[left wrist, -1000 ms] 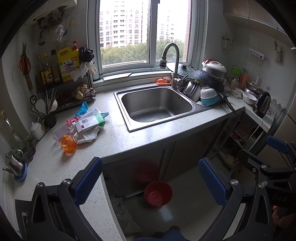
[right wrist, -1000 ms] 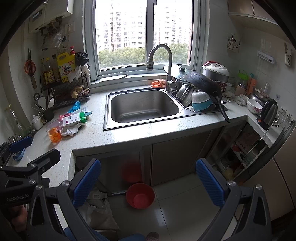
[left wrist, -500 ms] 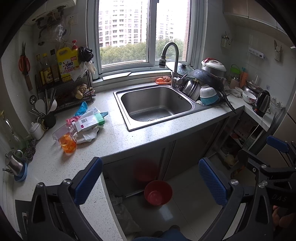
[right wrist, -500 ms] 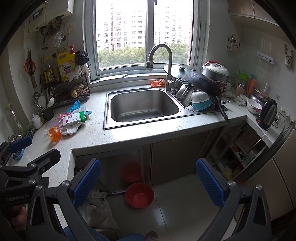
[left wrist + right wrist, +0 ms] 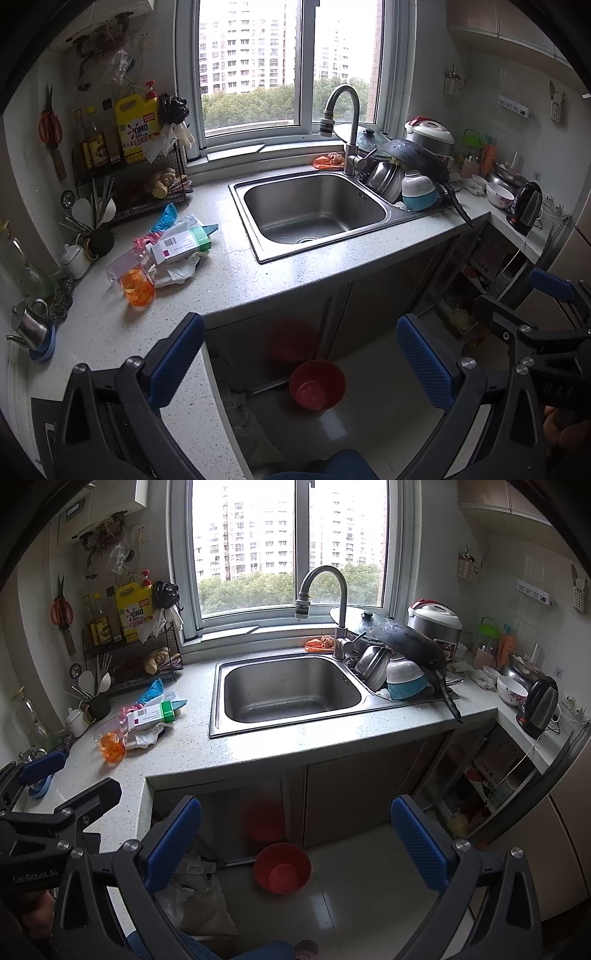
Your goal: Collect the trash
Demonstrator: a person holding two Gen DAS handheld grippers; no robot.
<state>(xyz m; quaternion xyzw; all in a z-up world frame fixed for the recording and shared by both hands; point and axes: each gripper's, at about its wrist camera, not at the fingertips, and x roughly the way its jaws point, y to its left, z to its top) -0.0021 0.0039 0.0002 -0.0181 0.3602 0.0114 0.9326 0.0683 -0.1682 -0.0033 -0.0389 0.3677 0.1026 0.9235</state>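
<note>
A heap of trash lies on the grey counter left of the sink: a white and green carton (image 5: pixel 183 245) (image 5: pixel 150 715), crumpled white paper (image 5: pixel 177 271), a blue wrapper (image 5: pixel 165 217) (image 5: pixel 151 690), a pink wrapper (image 5: pixel 142 242) and a clear plastic cup with orange contents (image 5: pixel 136 290) (image 5: pixel 110 747). My left gripper (image 5: pixel 301 358) is open and empty, held back from the counter's front edge. My right gripper (image 5: pixel 295 834) is open and empty, over the floor in front of the cabinet. Each gripper shows at the edge of the other's view.
A steel sink (image 5: pixel 314 212) with a tall tap (image 5: pixel 345 125) sits mid-counter. Stacked dishes and a black pan (image 5: pixel 417 162) stand to its right, a kettle (image 5: pixel 524 208) beyond. A wire rack (image 5: pixel 129 173) with bottles stands at the back left. A red bucket (image 5: pixel 317 384) and a trash bag (image 5: pixel 199 904) sit on the floor.
</note>
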